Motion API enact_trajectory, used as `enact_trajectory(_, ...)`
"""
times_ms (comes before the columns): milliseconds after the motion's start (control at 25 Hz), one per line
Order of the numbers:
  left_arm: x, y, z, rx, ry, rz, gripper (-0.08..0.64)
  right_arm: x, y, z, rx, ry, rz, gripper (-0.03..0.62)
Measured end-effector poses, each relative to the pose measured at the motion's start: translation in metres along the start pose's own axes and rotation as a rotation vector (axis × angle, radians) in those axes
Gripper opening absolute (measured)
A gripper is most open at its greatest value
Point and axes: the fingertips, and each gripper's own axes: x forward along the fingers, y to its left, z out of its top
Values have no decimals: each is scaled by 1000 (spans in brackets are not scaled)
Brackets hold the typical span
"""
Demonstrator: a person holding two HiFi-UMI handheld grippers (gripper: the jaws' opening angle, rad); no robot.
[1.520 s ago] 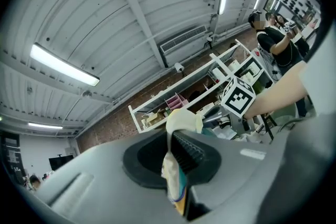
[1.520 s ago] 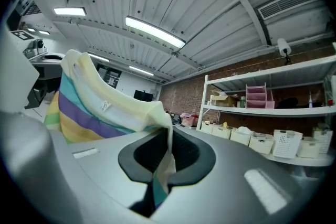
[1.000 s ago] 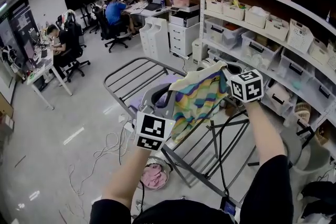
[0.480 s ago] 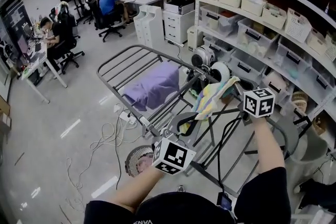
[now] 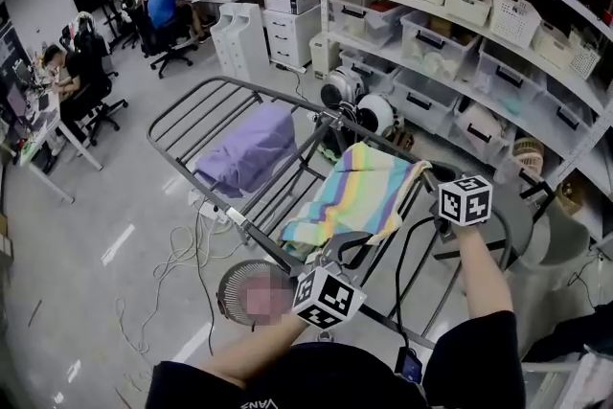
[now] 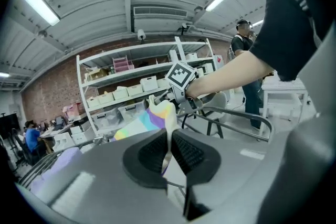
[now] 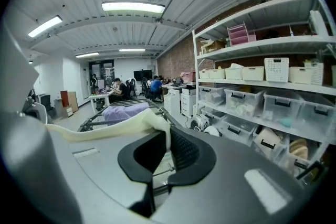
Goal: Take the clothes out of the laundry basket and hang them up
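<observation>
- Rainbow-striped cloth (image 5: 359,192) lay spread over the near half of the grey drying rack (image 5: 201,91), pulled flat between the two grippers.
- Left gripper (image 5: 342,247) had its jaws pinched together on the cloth's near corner, with the fabric squeezed between the ribbed pads (image 6: 187,155).
- Right gripper (image 5: 428,175) was clamped the same way on the cloth's far right corner, and a pale edge of fabric ran out from between its jaws.
- Purple garment (image 5: 251,147) was draped over the rack's far wing, apart from the striped cloth.
- Round wire basket (image 5: 227,275) stood on the floor by the rack's near rail, close to the left gripper.
- Shelves (image 5: 460,34) full of storage bins lined the right side, and people (image 5: 168,0) sat at desks at the far end of the room.
</observation>
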Motion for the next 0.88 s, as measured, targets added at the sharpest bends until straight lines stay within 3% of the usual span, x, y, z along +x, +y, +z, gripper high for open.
enact_trajectory(240, 17, -33, -51, -17, 177, -91, 18, 1, -3, -60, -22, 118, -19, 18)
enact_trajectory(440, 22, -37, -81, -44, 297, -94, 20, 9, 2, -88, -98, 219, -51, 23)
enact_trajectory(680, 26, -39, -99, -79, 377, -114, 20, 18, 6, -102, -162, 315, -72, 37)
enact_trajectory(880, 21, -45, -111, -111, 425, -160, 35, 15, 5, -110, -160, 363, -73, 112)
